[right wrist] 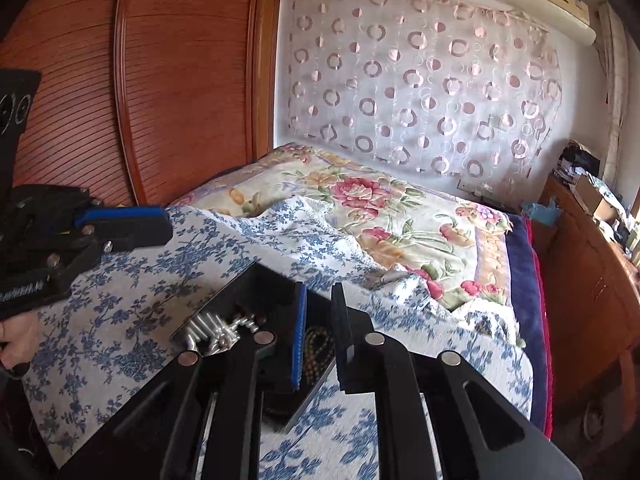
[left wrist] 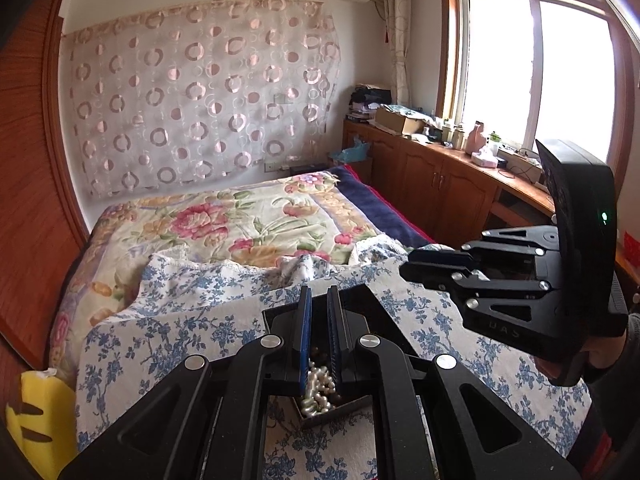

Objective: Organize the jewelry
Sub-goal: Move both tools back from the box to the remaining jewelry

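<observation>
The black box [left wrist: 320, 360] sits on the blue-flowered cloth on the bed; the left gripper [left wrist: 319, 336], slightly parted and empty, hovers directly above its pearls [left wrist: 318, 392], nearer than the right gripper [right wrist: 320, 336], likewise parted

Box [left wrist: 360, 312] rests on the cloth [left wrist: 168, 332] spread over the bed [left wrist: 240, 220] — pearl necklace [left wrist: 318, 394] and bead string [right wrist: 316, 346] inside. Cabinet [left wrist: 432, 180] stands right of the bed, below the window [left wrist: 536, 76].
</observation>
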### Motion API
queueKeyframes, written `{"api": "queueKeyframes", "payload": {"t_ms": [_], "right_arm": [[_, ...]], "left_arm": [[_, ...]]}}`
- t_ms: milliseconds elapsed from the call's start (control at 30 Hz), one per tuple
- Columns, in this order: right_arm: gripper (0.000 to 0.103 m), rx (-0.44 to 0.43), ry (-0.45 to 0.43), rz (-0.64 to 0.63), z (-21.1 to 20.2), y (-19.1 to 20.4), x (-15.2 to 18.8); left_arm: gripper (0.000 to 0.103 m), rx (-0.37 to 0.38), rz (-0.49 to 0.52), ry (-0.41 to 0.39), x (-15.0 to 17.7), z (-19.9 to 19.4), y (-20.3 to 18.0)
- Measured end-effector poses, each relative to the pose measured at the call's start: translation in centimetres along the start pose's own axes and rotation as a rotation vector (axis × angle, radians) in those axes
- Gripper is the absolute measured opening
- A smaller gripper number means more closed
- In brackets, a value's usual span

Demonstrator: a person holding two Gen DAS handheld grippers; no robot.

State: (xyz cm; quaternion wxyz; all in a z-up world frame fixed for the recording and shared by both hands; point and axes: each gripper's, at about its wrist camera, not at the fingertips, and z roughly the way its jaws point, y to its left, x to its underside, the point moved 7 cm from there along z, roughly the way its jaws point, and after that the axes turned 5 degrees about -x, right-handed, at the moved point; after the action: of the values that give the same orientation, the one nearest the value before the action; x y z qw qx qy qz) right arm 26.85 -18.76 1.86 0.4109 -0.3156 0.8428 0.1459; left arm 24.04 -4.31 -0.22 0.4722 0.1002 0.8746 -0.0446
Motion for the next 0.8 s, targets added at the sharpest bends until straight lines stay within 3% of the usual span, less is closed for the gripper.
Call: {"api": "queueKeyframes", "payload": {"t_ms": [300,667,733,800], "right_arm": [[0.014,-0.01,0.009,0.022,-2.9,2.1,3.8],[0.014,-0.028,0.059,0.066,-5.0,5.4,10.4],[0.018,-0.03,0.064,0.086,-5.3,5.7,11.6],[0.032,-0.032,0.069,0.11,-5.4,5.7,12.7]], "left_arm": [[0.007,0.005,0.014,-0.006,2.6,-2.6,-0.5],[0.007,-0.002,0.006,0.068,9.8,-5.6,-1.1],[0.007,-0.003,0.007,0.088,11.4,-5.9,-1.1],[0.008,0.0,0.003,0.107,12.8,-6.1,-1.1]]}}
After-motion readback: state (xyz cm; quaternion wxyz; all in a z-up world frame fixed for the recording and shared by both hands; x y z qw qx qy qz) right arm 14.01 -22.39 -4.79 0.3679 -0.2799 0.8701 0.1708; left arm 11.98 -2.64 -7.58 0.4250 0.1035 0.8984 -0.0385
